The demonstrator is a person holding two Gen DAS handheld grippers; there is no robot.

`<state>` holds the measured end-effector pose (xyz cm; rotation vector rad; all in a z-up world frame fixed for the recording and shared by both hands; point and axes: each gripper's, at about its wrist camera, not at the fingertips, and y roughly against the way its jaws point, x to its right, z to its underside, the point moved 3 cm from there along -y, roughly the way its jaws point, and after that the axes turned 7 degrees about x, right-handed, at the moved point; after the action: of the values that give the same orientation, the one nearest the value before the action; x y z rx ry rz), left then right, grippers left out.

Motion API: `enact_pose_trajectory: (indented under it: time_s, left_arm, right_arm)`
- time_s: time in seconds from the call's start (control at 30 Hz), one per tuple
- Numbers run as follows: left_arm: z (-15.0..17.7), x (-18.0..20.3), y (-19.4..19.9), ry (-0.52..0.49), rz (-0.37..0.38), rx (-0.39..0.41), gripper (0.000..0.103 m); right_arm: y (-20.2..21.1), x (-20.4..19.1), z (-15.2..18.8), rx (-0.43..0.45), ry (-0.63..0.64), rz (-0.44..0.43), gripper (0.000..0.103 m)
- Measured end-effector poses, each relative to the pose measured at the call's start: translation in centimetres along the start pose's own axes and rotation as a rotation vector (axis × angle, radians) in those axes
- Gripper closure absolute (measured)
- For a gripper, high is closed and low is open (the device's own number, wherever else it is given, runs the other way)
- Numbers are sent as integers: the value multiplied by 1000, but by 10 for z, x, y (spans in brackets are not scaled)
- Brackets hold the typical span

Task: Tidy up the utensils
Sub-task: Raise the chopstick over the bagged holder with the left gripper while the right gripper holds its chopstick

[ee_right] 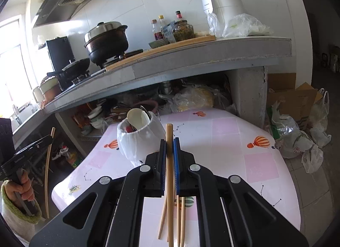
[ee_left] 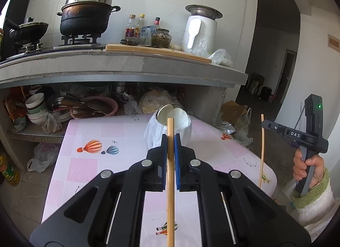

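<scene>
**Two long chopsticks, one narrow holder**

Your left gripper [ee_left: 170,140] clamps one chopstick [ee_left: 170,162]; your right gripper [ee_right: 169,144] clamps another chopstick [ee_right: 169,162]. The utensil holder [ee_right: 141,138] stands far on the table [ee_right: 255,162], already crowded. Either tip could strike its rim and topple it.

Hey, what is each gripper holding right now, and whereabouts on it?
The left gripper and the right gripper each clamp one chopstick near its upper end, a short tip showing above the pads.
</scene>
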<state>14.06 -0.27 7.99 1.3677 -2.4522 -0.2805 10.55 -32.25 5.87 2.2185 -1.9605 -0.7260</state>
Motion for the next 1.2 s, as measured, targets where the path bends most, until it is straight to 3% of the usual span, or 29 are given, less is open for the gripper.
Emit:
enact_pose_trajectory:
  time_s: [0.8,1.2]
  left_arm:
    - [-53,11,-38,49,90,127,98]
    - [-126,24,-76,47,153,280,98]
  right_arm:
    - [-23,-10,-20,26,-29,-72,96]
    - [-42,-3,-20,5,-47,-92,96]
